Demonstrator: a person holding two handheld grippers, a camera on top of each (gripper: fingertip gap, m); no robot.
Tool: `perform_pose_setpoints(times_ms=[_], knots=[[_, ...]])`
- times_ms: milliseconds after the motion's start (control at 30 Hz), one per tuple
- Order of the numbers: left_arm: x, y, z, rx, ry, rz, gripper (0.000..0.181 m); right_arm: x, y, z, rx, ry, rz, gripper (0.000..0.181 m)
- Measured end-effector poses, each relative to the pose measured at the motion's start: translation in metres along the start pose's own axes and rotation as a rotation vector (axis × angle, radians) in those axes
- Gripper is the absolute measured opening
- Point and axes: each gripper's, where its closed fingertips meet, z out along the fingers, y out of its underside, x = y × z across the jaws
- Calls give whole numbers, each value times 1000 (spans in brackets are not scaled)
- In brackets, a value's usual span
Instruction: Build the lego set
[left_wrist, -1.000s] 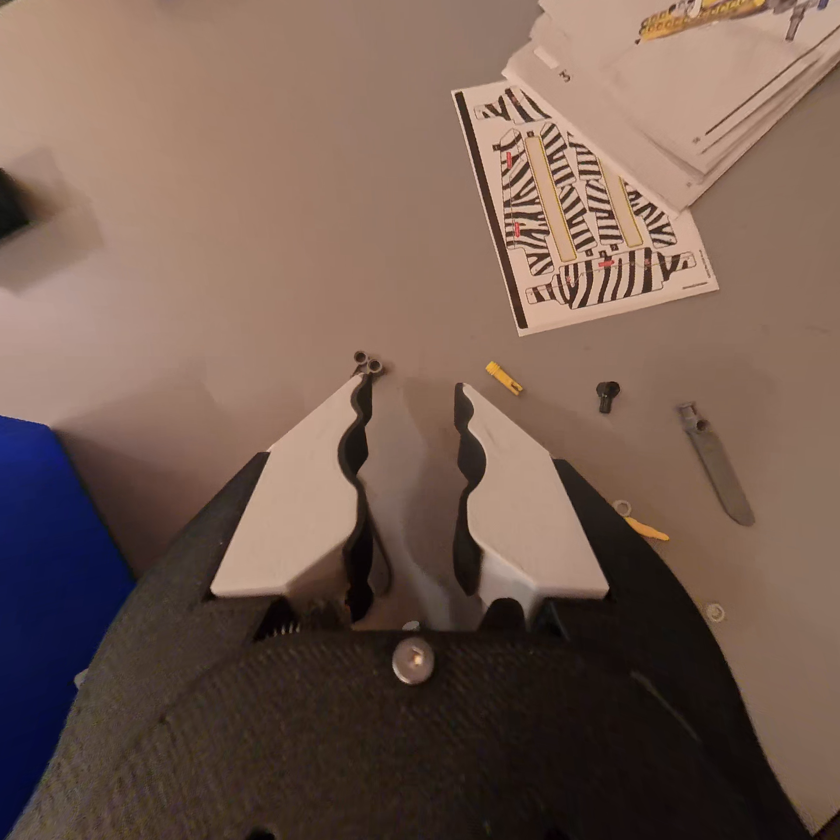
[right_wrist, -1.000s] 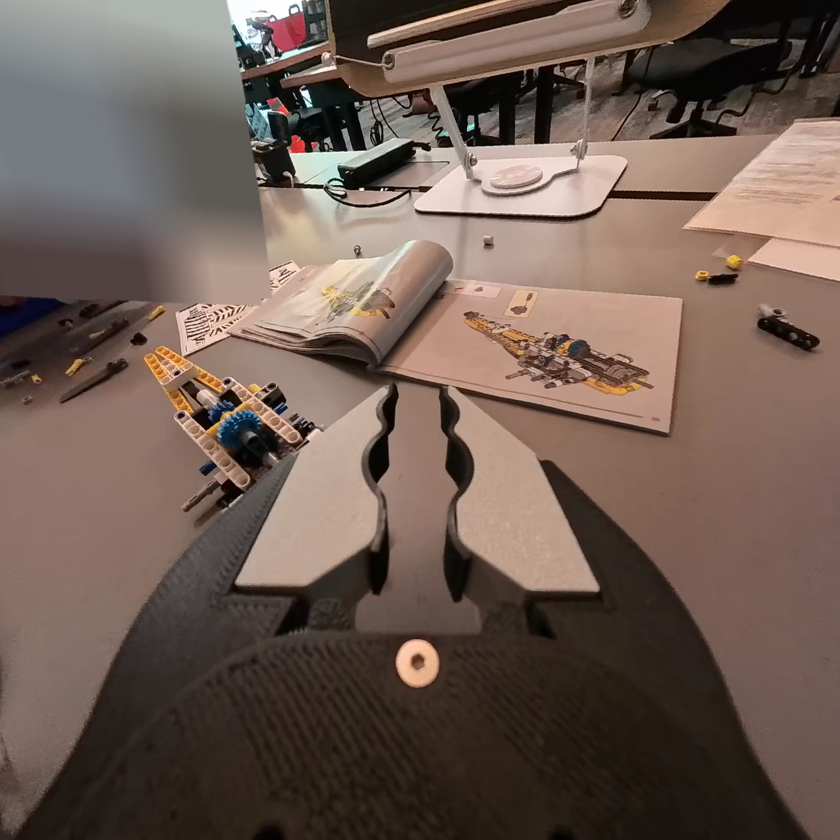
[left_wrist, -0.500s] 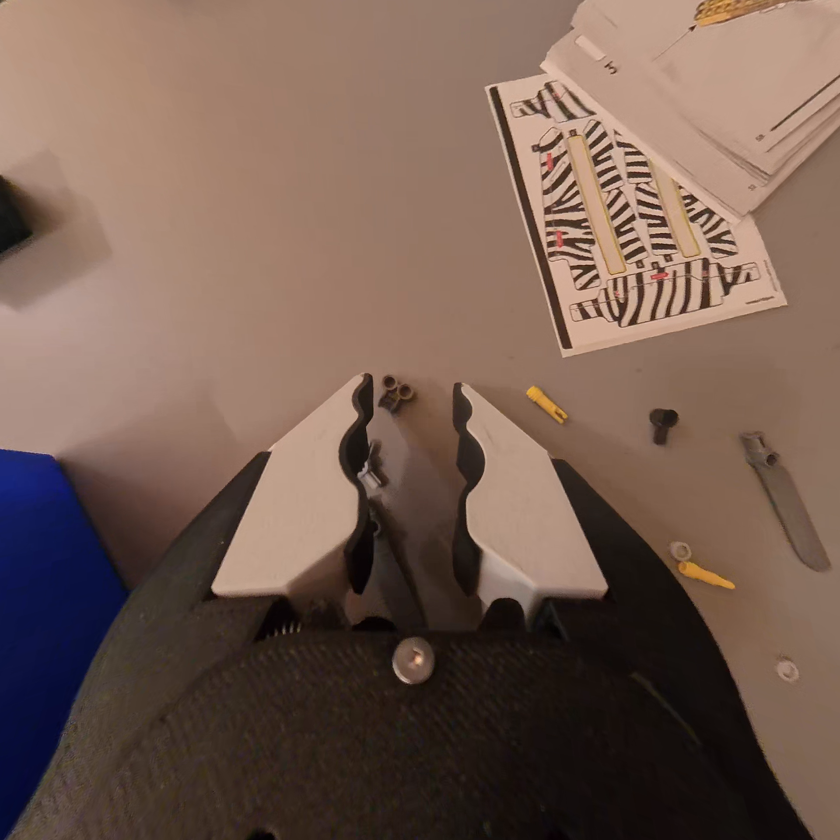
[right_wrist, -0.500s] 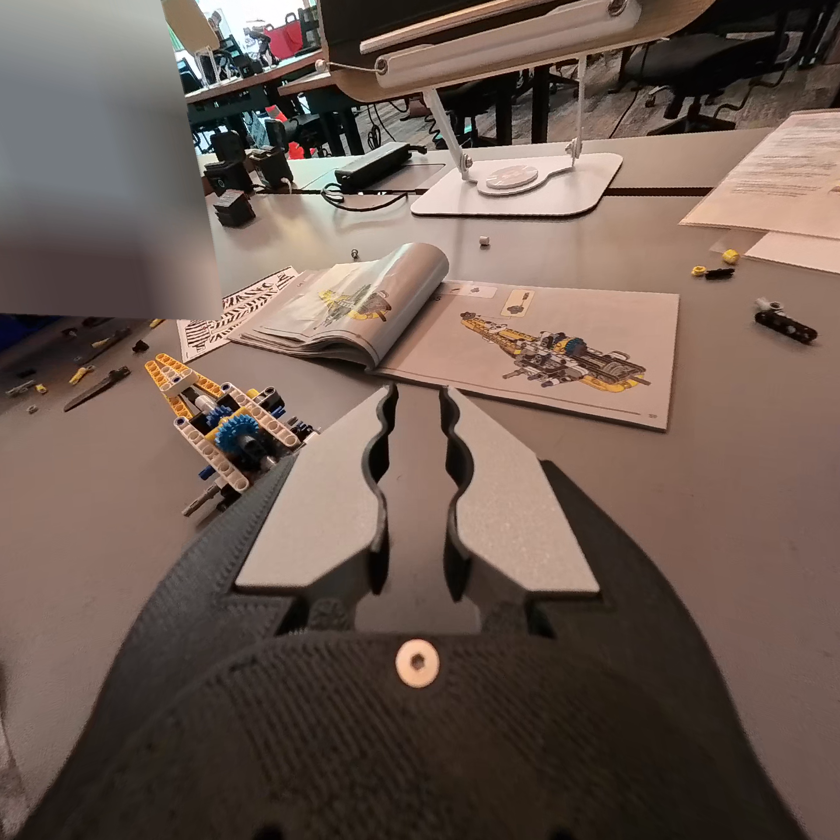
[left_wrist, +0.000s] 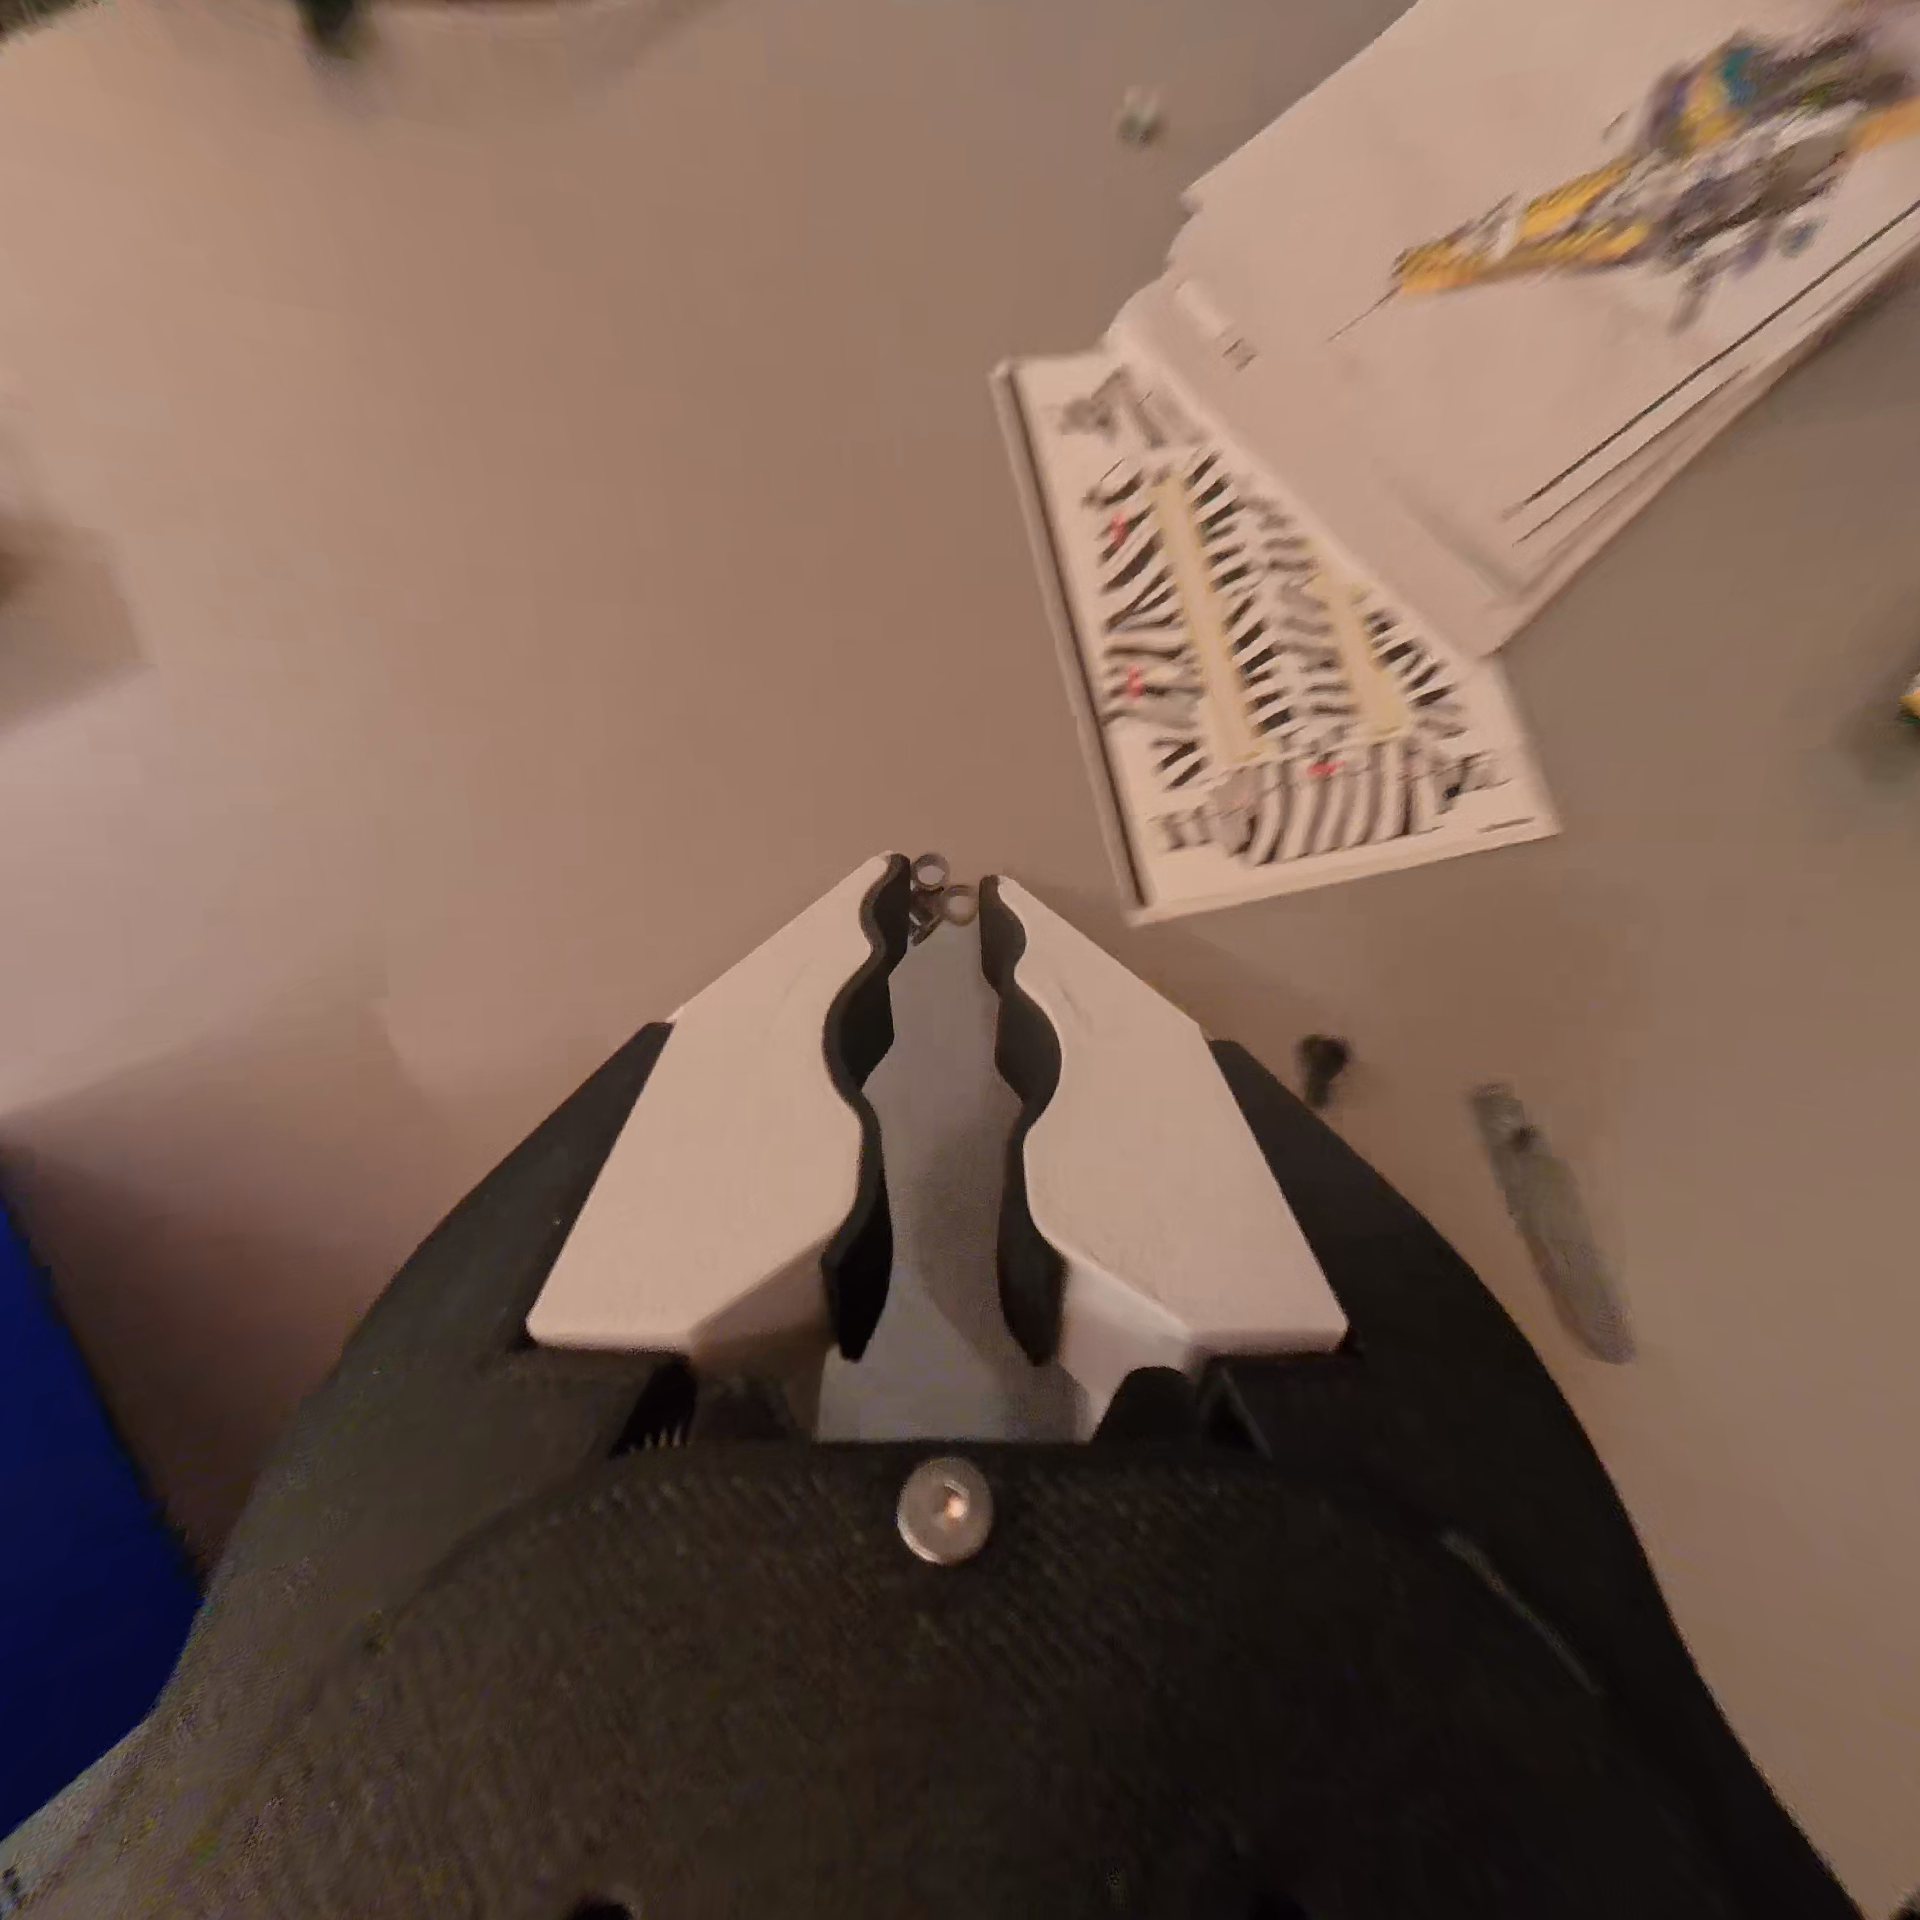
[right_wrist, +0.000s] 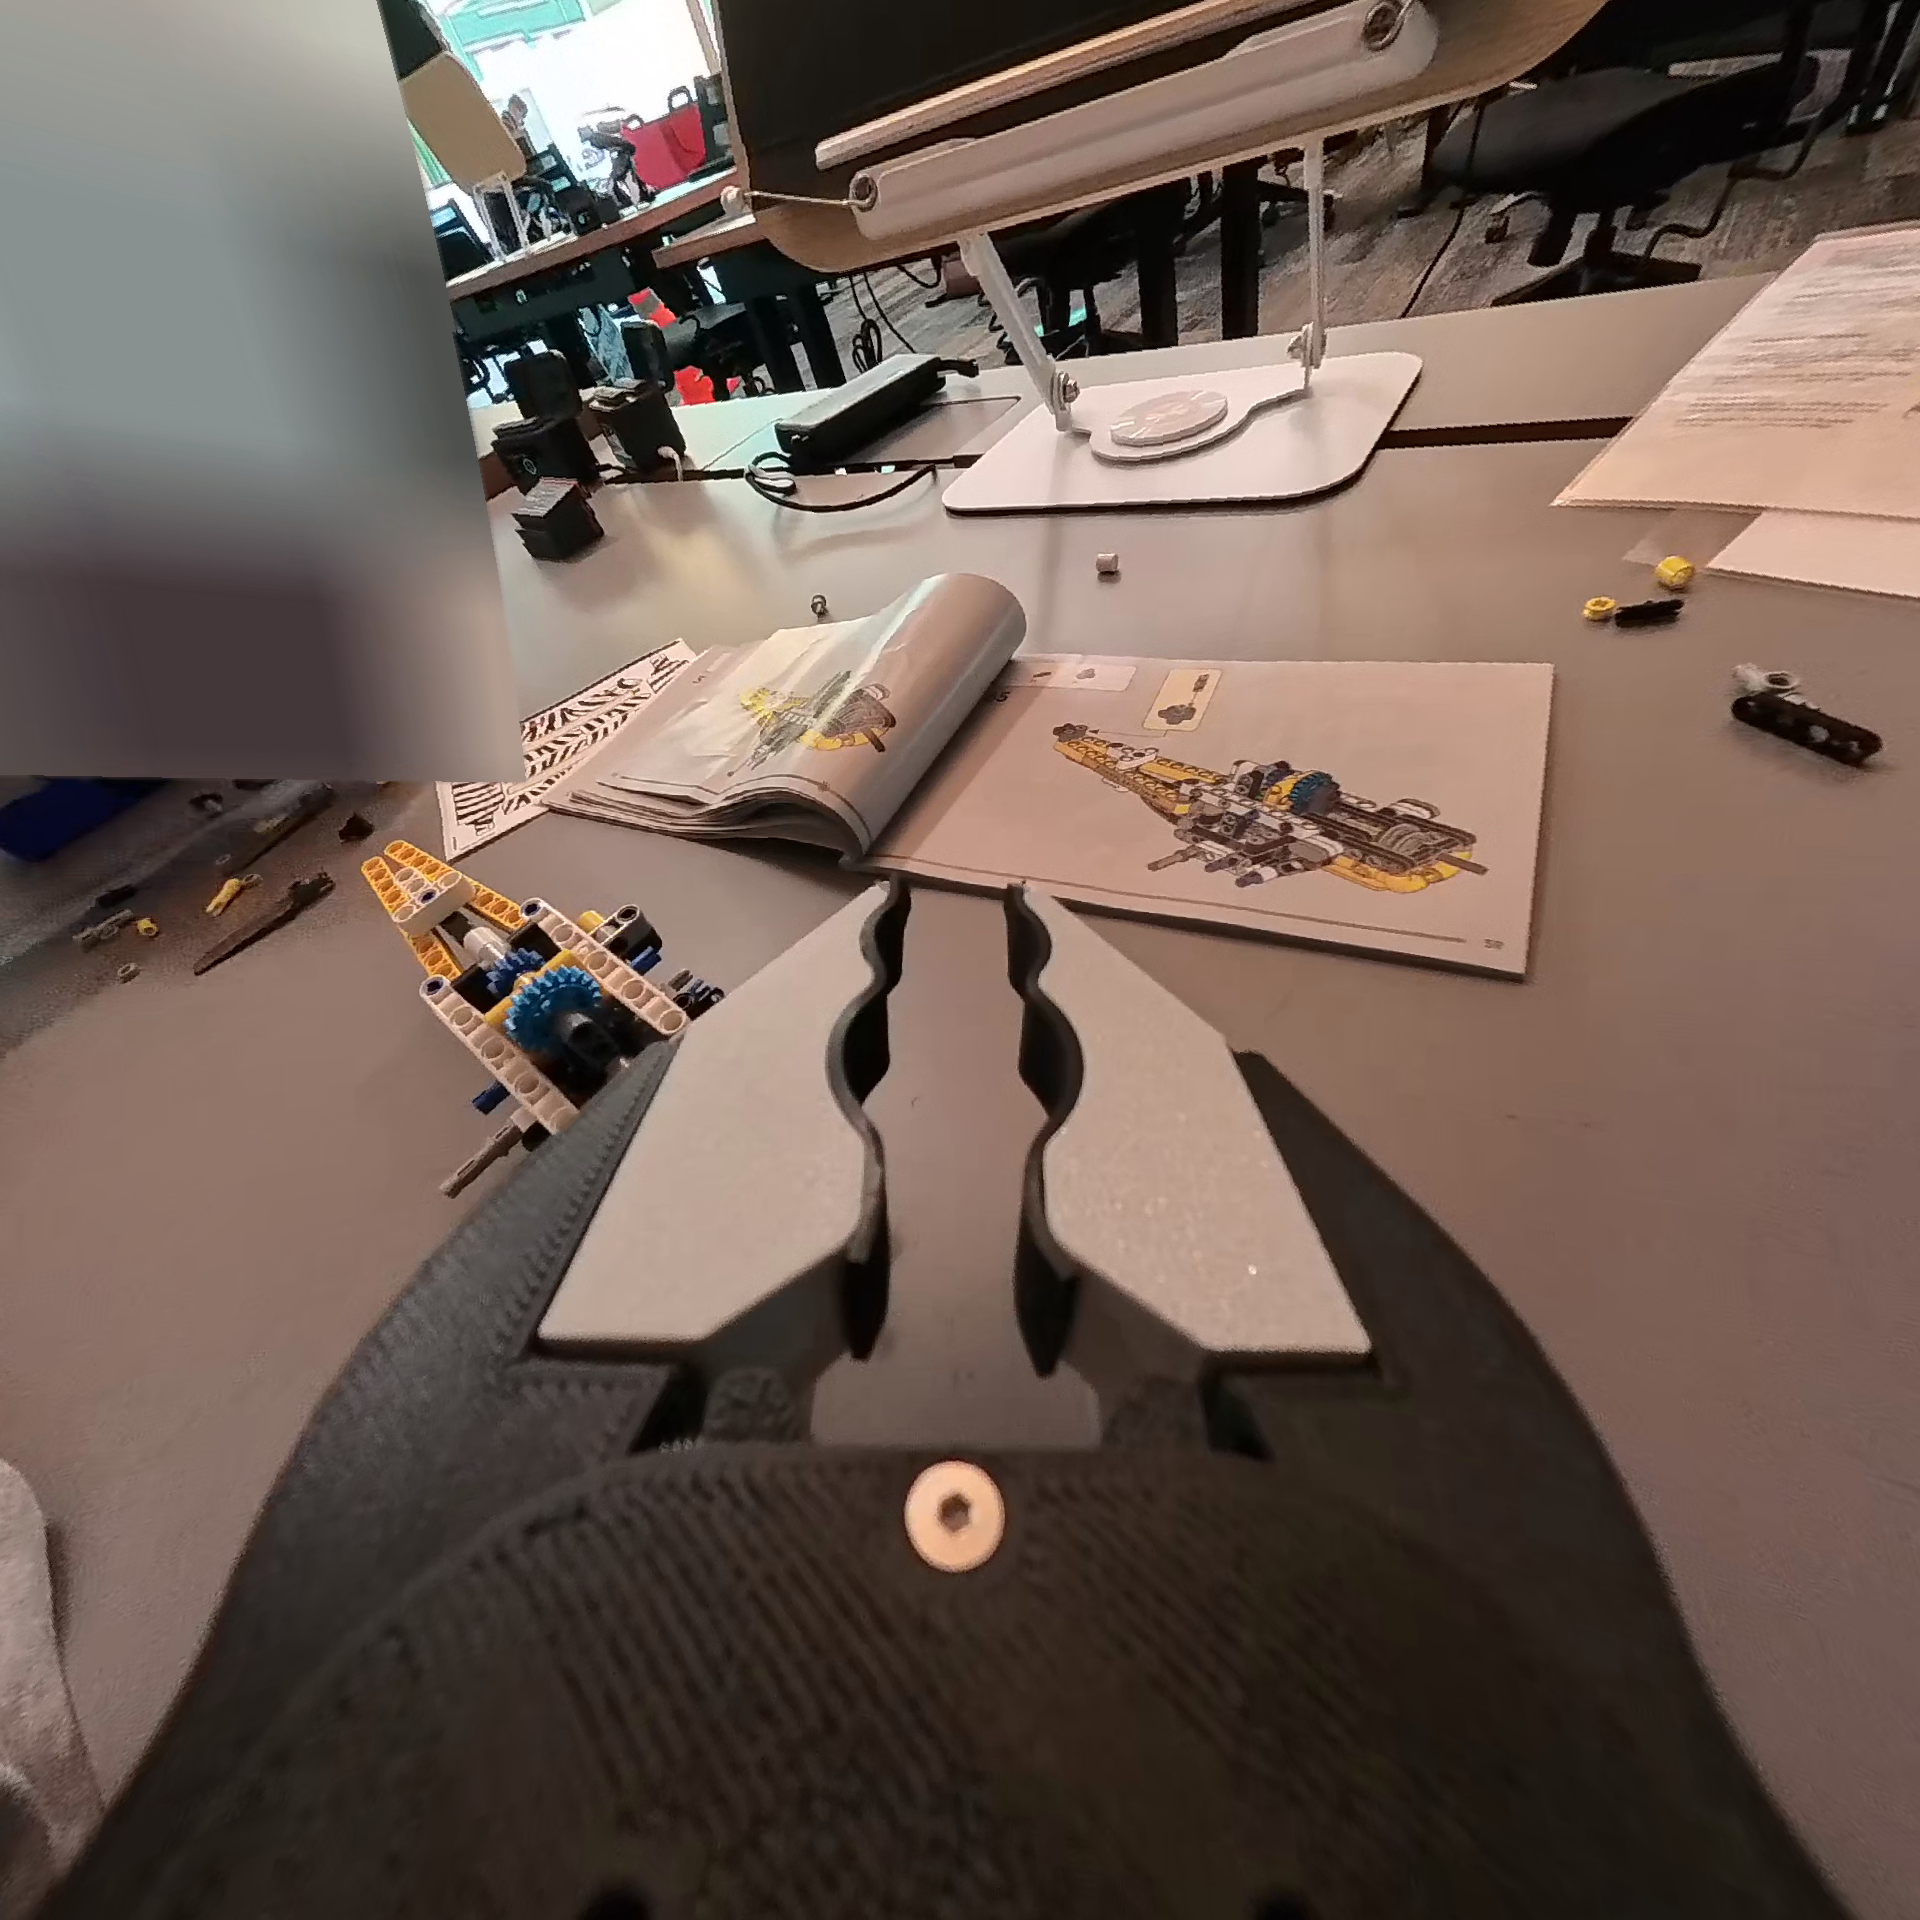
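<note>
My left gripper is shut on a small grey two-hole connector, pinched at the very fingertips above the grey table. My right gripper hovers low over the table with its jaws a little apart and nothing between them. The partly built yellow, white and black model with a blue gear lies just left of the right gripper. The open instruction booklet lies beyond it and also shows in the left wrist view.
A zebra-striped sticker sheet lies beside the booklet. A black pin and a grey blade piece lie right of my left gripper. A blue object is at the left. A white monitor stand, a black beam and papers lie farther back. The gap from one gripper's tips to the other's is roughly 40 centimeters. Measured from the fingertips, the black pin is 8 centimeters or so from the left gripper and 35 centimeters from the right.
My left gripper moved over the grey connector, closed on it and lifted it off the table. The view tilted up toward the booklet. My right gripper barely moved.
</note>
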Motion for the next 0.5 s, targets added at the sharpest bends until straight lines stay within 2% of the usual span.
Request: perform_pose_setpoints(times_ms=[100, 233, 367, 500], knots=[[39, -29, -4, 50, 63, 61, 12, 0, 0, 0, 2, 0, 2, 18], [113, -58, -7, 101, 207, 159, 12, 0, 0, 0, 0, 1, -1, 18], [181, -61, -5, 116, 340, 229, 12, -1, 0, 0, 1, -3, -5, 18], [239, -52, -1, 113, 452, 253, 12, -1, -1, -1, 4, -7, -3, 18]])
